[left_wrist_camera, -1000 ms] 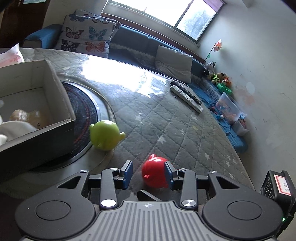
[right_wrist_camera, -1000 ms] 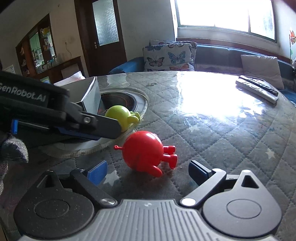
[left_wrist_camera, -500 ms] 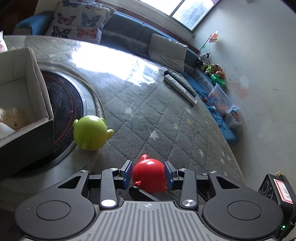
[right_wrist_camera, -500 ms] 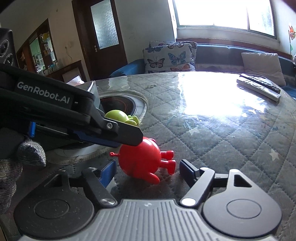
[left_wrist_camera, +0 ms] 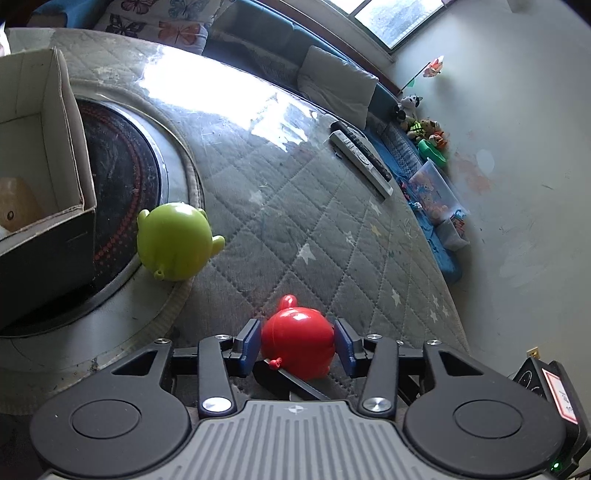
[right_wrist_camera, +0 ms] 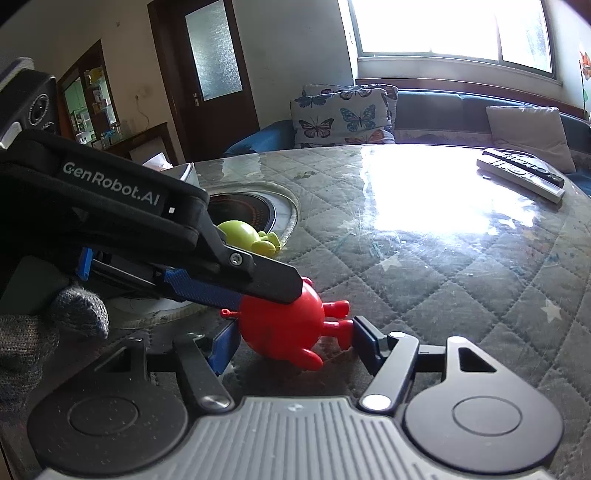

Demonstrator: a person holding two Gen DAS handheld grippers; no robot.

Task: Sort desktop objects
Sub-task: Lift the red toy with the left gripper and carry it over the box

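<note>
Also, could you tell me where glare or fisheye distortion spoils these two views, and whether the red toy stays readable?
Left wrist view: window glare whitens a streak of the table; edges bow, but the red toy is sharp between the left gripper pads. Right wrist view: the window is blown out, its reflection bleaching the tabletop; the toy stays clear.

A gray quilted cover with small stars lies over the table [left_wrist_camera: 325,229], under a glossy sheet that glares in the window [right_wrist_camera: 454,33] light. A round dark hotplate [left_wrist_camera: 122,177] is sunk into the table's middle. Two remote controls [left_wrist_camera: 360,157] lie side by side near the far edge. Beyond the table a blue sofa [right_wrist_camera: 436,107] carries butterfly cushions [right_wrist_camera: 343,114] and a plain pale cushion [left_wrist_camera: 338,86]. Stuffed toys [left_wrist_camera: 421,125] and a clear plastic bin [left_wrist_camera: 434,188] sit along the wall. A dark wooden door [right_wrist_camera: 207,74] stands at the back.
</note>
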